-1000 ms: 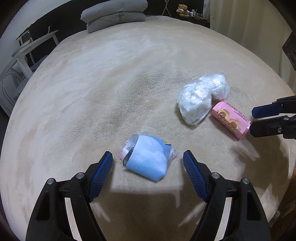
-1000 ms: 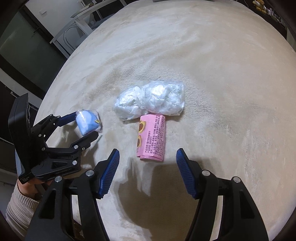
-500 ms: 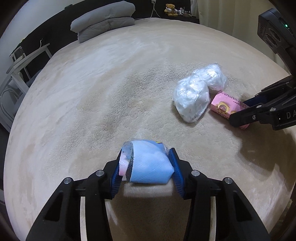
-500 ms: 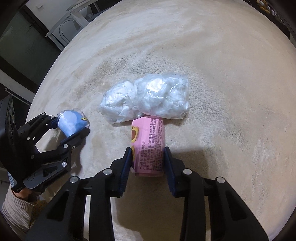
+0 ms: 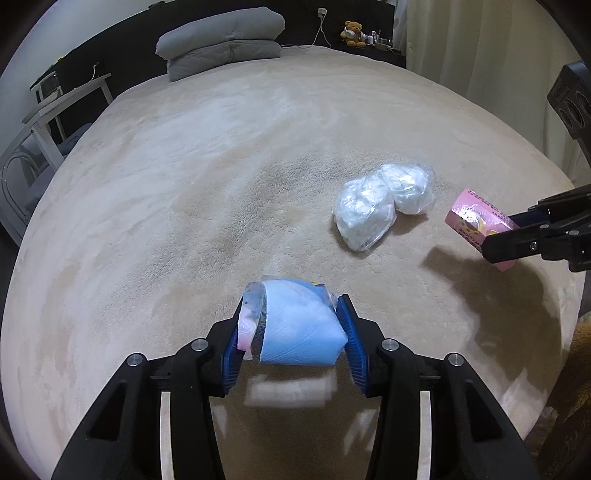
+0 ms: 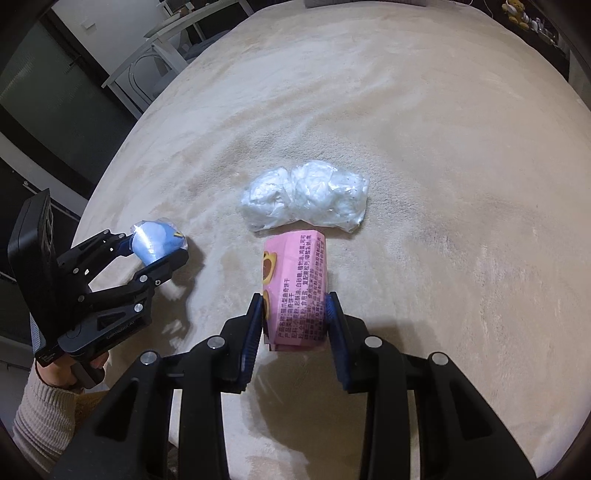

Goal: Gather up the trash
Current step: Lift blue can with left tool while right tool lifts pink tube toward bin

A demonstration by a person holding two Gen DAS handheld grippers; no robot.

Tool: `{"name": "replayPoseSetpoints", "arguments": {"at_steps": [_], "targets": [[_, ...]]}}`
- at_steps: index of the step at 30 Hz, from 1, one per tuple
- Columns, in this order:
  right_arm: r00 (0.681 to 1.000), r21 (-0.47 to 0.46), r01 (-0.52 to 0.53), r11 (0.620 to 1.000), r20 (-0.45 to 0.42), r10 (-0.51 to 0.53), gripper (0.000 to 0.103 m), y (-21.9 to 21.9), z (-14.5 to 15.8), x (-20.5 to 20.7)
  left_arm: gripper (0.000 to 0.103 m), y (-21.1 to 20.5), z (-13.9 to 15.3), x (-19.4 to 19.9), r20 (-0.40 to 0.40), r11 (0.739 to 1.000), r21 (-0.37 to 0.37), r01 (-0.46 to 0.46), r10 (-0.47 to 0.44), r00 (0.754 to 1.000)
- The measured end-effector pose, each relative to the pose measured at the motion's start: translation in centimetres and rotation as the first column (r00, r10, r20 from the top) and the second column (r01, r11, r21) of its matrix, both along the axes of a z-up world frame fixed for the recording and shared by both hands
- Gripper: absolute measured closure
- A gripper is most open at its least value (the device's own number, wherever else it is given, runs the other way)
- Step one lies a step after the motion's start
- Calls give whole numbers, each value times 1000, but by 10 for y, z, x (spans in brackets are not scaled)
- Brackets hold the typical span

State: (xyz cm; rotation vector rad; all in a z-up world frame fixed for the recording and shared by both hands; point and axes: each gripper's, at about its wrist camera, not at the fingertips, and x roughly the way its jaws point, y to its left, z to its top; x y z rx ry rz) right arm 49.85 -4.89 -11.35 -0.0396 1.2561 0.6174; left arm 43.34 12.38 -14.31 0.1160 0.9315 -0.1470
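The left gripper (image 5: 293, 332) has black arms and blue ribbed pads. It is squeezing a soft blue packet wrapped in crinkly clear plastic (image 5: 299, 325), one pad on each side. The packet sits at about 6 o'clock in the left wrist view, lifted a bit off the fluffy cream blanket (image 5: 221, 166), with its shadow lying just under it. A bit of pink shows at the packet's left end.

The right gripper (image 6: 295, 317) looks the same. Its pads are pressed tight on the near end of a pink box with dark print and yellow paw shapes (image 6: 295, 280). The far end of the box points to 12 o'clock in the right wrist view. In the left wrist view, the box is at 3 o'clock, held up above its dark shadow.

Two puffy white wads in clear plastic bags (image 6: 306, 195) lie on the blanket, side by side and touching. They sit just past the far end of the pink box.

In the right wrist view, at 8 o'clock, a hand (image 6: 70, 373) in a cream knit sleeve (image 6: 40, 417) holds the left gripper.

Far off at 11 o'clock in the left wrist view, folded grey bedding (image 5: 221, 40) sits at the blanket's far edge. A small brown teddy bear (image 5: 352, 31) sits on a dark shelf at 12 o'clock.
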Motion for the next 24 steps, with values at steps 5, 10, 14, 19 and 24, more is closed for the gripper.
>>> {"name": "replayPoseSetpoints", "arguments": {"at_steps": [5,10,14,19,24], "targets": [[1000,41,18,999,16,-19,68,-12,26,-26,58,-12,24,-25,32,999,-35,-4,5,999],[999,59,27,998,43,-29,68,-24,52,-55,58,-28,46,-54,70,997,-72,3,2,998],[997,67,29,997,72,-34,68,-36,75,-84,58,-37,60,-80,92,994,-109,-3,13,996],[995,84,28,996,98,-36,68,-50,98,-124,58,-51,74,-118,112,991,-137,-4,20,994],[992,104,27,994,121,-39,68,-65,117,-167,58,-63,93,-158,137,989,-151,2,19,990]]}}
